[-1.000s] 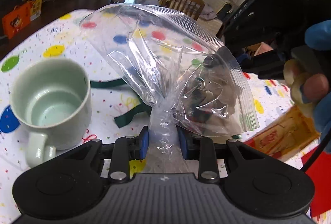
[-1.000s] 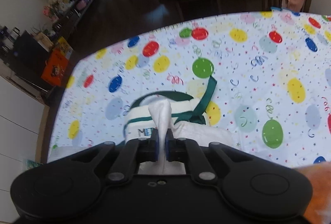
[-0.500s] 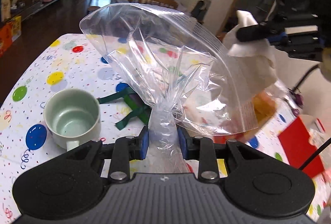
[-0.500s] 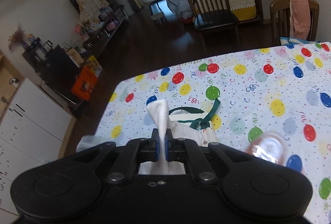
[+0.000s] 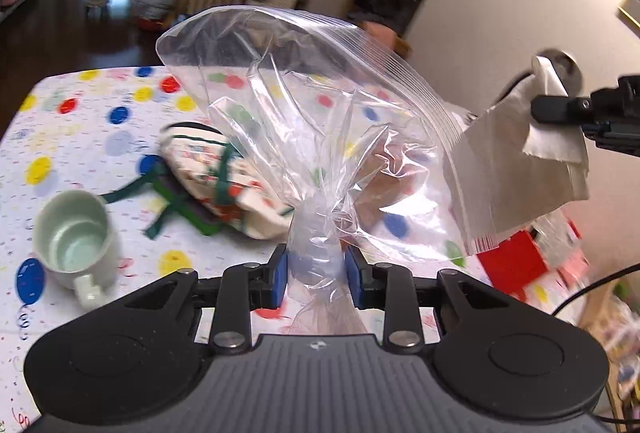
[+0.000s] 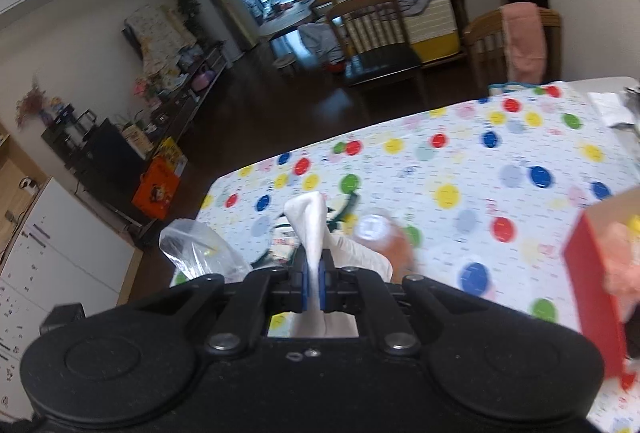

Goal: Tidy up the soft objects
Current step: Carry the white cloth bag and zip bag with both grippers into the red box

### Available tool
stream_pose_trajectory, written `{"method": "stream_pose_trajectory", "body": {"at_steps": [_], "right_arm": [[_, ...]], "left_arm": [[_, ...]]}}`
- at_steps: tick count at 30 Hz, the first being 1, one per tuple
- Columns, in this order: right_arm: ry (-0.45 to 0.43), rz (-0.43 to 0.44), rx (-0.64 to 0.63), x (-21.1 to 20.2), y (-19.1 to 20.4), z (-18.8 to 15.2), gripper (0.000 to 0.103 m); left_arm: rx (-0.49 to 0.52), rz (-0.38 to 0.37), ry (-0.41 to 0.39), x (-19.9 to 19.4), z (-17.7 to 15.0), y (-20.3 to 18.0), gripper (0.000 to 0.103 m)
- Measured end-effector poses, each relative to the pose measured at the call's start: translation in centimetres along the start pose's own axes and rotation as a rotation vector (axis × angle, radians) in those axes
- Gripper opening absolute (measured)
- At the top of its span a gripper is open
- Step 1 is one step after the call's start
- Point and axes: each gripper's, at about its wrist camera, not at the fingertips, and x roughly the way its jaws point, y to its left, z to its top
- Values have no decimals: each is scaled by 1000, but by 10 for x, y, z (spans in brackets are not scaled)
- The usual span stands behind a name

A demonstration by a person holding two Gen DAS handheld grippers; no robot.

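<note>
Step in hand, by my read: getting the white cloth (image 5: 532, 157) into the clear zip bag (image 5: 320, 121). Left gripper (image 5: 316, 275) has its jaws clenched on the bunched bottom of the bag, holding it up above the table (image 5: 80, 101) w/ the zip mouth tilted up and toward the right. Right gripper (image 6: 316, 283) has jaws clamped on a pinched fold of the cloth; in the left view the cloth hangs in the air just beside the bag's zip edge, right of it, not yet inside.

Next move prob. calls for: bring the cloth over the mouth, lower it in, then let go. The mouth looks only partly spread and the film is limp, so the cloth may catch on the rim; left side needs to keep the opening facing the cloth.

Count: 1 bag, 1 white cloth, 2 grippers. On the table: 1 pale green mug (image 5: 76, 245), 1 printed pouch w/ green straps (image 5: 216, 173), 1 red box (image 6: 596, 281). Also 1 blurred roundish thing (image 6: 380, 233) near the right jaws, maybe a bottle, too smeared to tell.
</note>
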Motion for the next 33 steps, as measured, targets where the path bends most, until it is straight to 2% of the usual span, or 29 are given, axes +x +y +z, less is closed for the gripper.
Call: {"method": "stream_pose_trajectory", "body": {"at_steps": [9, 15, 27, 33], "right_arm": [[-77, -72, 73, -54, -73, -4, 4], [-119, -127, 122, -84, -134, -1, 4], [-188, -250, 160, -132, -242, 5, 4], [-173, -305, 157, -138, -290, 6, 5]], "left_arm": [[101, -76, 35, 15, 20, -66, 30], [191, -118, 47, 30, 35, -129, 30], [339, -170, 127, 96, 46, -253, 30], [381, -188, 182, 138, 51, -309, 30]]}}
